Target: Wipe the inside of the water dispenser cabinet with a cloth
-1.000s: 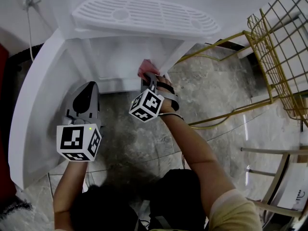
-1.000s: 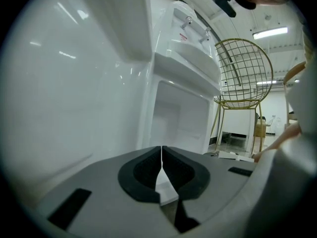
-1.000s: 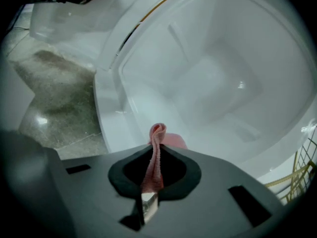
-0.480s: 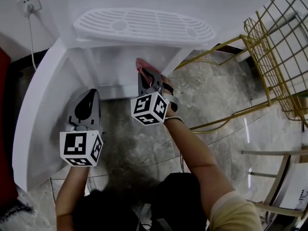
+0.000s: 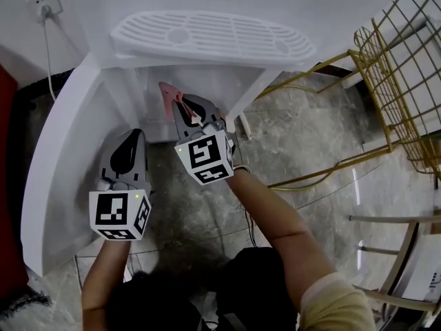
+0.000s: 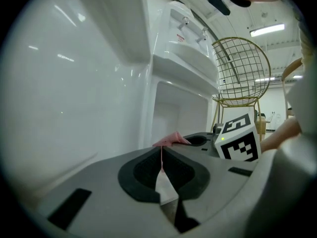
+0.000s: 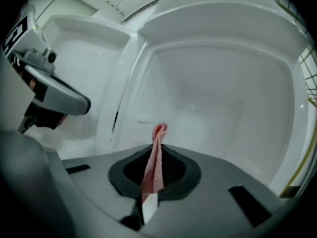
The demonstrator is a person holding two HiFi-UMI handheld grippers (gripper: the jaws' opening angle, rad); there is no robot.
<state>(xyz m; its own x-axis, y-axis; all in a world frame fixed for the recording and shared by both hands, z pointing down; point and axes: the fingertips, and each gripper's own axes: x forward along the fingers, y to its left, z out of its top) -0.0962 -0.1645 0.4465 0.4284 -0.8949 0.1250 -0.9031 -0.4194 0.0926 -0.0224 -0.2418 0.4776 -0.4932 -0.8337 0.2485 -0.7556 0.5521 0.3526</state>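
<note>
Wiping seems under way, not finished (no streaks show, so how much is left is a guess). The right gripper (image 5: 187, 112) is clamped on the pink cloth (image 7: 154, 155), which juts at 12 o'clock into the open cabinet (image 7: 218, 98); whether it touches a wall is unclear. The left gripper (image 5: 129, 140), at 7 o'clock from it, is closed and empty.

My left gripper (image 5: 129, 140) sits low on my left side, pointing forward, its fingers (image 6: 133, 175) pressed together with nothing between them. My left forearm (image 5: 103, 274) runs straight up to it from below. My right gripper (image 5: 183, 107) reaches a little further forward and angles to the left, just beside the left one, and pinches a pink cloth (image 7: 153, 165). My right arm (image 5: 275, 226) is bare and stretched out, bent at the elbow near my body.
</note>
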